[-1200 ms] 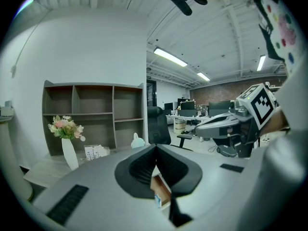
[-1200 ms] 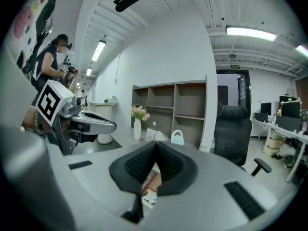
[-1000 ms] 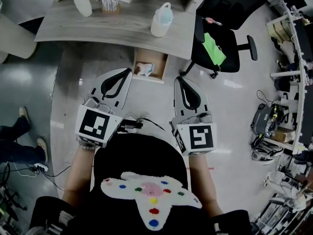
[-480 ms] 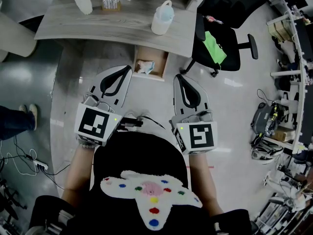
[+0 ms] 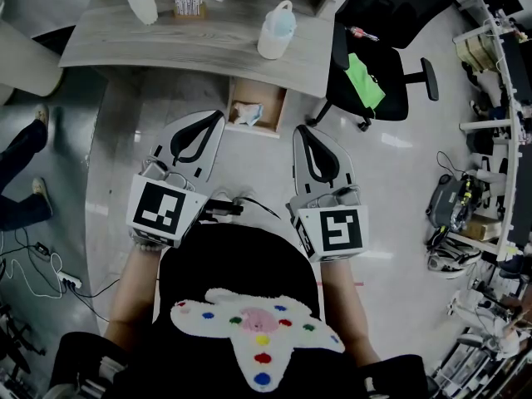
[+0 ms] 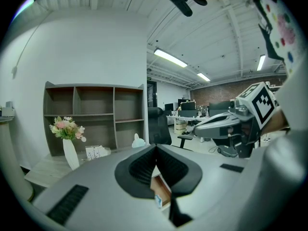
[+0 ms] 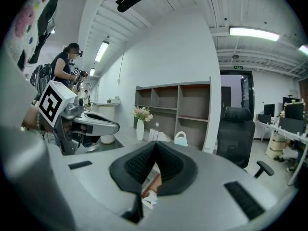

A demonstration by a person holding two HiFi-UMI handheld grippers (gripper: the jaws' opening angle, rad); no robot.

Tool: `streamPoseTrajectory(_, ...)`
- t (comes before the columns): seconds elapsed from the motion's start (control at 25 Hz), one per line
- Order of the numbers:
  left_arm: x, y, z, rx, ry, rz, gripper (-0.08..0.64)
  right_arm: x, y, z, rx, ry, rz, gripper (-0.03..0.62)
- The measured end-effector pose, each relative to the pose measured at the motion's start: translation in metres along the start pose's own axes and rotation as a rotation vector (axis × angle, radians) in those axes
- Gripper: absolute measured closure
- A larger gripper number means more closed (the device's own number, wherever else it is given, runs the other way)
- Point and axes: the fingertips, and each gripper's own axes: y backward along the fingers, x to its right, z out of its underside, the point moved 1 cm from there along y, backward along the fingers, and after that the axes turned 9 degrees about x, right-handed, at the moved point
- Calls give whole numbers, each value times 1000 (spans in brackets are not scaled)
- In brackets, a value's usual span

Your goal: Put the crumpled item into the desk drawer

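The wooden desk drawer (image 5: 268, 100) stands pulled out below the grey desk (image 5: 208, 44). A pale blue-white crumpled item (image 5: 248, 115) lies inside it. My left gripper (image 5: 218, 119) hovers just short of the drawer's left corner, jaws shut and empty. My right gripper (image 5: 298, 130) is level with it on the drawer's right side, also shut and empty. In the left gripper view, the left gripper (image 6: 155, 147) is shut, with the drawer (image 6: 162, 186) and crumpled item (image 6: 158, 201) below its tips. The right gripper (image 7: 156, 145) is likewise shut above the crumpled item (image 7: 150, 197).
On the desk are a white vase of flowers (image 5: 139, 3), a card holder (image 5: 188, 1) and a white bag (image 5: 276, 30). A black office chair (image 5: 378, 65) with a green cloth stands right of the drawer. A person's legs (image 5: 21, 169) and floor cables (image 5: 37, 264) are at the left.
Both grippers have stayed almost still and shut. The person's legs at the left have stepped to a new spot.
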Motion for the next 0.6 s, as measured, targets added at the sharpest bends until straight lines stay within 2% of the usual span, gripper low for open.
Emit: streamPoseTrajectory(0.6,0,-2,2,-3,1,3,548,-1,0,5,-12,-1,-2,588)
